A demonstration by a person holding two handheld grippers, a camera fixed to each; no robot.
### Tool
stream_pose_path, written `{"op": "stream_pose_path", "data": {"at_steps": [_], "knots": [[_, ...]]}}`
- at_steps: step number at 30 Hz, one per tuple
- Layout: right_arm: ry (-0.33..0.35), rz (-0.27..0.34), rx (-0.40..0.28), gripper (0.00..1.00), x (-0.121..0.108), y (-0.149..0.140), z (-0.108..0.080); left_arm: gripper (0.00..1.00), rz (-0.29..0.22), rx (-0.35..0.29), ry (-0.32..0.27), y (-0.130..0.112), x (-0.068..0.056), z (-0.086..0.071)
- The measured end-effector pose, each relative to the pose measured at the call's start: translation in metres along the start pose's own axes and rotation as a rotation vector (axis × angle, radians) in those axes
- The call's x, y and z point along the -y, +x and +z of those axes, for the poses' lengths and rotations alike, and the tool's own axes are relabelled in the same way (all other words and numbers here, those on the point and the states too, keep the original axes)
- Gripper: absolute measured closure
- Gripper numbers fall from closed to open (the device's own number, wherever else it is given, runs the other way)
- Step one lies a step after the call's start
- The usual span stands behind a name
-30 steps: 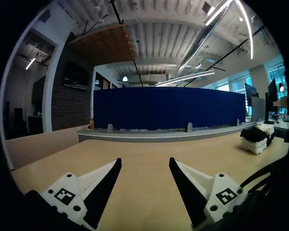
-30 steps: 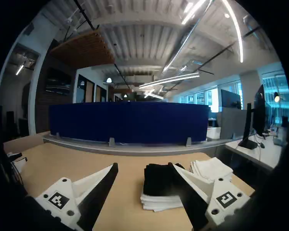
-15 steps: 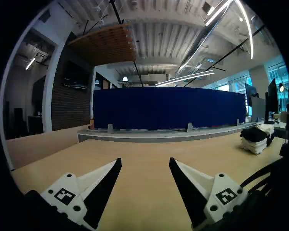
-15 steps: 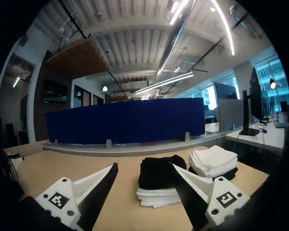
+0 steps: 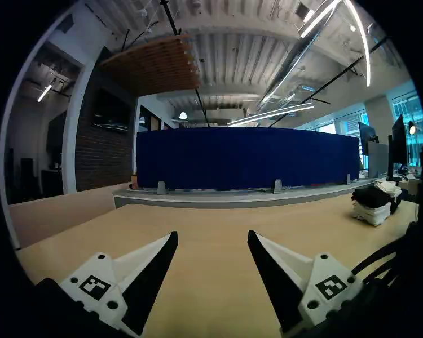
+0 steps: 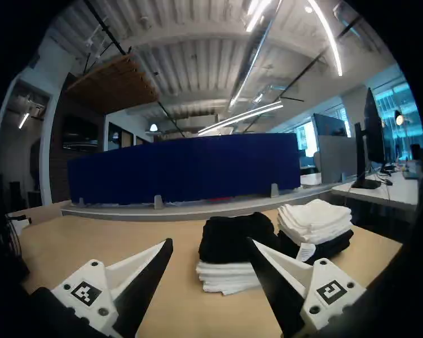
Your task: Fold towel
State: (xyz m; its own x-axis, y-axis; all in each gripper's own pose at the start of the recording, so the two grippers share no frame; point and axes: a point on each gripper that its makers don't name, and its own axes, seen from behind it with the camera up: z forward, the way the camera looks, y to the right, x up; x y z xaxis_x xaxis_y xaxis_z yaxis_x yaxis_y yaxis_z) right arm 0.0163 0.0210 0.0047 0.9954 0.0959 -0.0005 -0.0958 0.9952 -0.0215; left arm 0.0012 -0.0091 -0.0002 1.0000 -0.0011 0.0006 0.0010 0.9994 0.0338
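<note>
In the left gripper view, the left gripper hovers low over a light wooden tabletop, its two fingers spread wide with nothing between them. Beyond it a blue divider screen runs along the table's far edge. Far to the right, folded towels sit piled near the table's edge, well apart from this gripper.

In the right gripper view, the right gripper is likewise open and empty above the tabletop. Just ahead of it, nearer its right finger, lies the black-on-white stack, black folded towels on top of white ones; whether the finger touches it cannot be told. Just beside that, to the right, sits the white-on-black stack. Farther right, a monitor stands on a neighbouring desk
</note>
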Motion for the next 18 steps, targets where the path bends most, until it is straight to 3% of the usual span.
{"op": "stream_pose_path", "data": {"at_steps": [6,18], "knots": [[0.001,0.035,-0.007,0.0,-0.001,-0.002,-0.005,0.08,0.0,0.0,0.0,0.0,0.0,0.0],[0.007,-0.001,-0.002,0.0,0.0,-0.011,-0.002,0.08,0.0,0.0,0.0,0.0,0.001,0.0]]}}
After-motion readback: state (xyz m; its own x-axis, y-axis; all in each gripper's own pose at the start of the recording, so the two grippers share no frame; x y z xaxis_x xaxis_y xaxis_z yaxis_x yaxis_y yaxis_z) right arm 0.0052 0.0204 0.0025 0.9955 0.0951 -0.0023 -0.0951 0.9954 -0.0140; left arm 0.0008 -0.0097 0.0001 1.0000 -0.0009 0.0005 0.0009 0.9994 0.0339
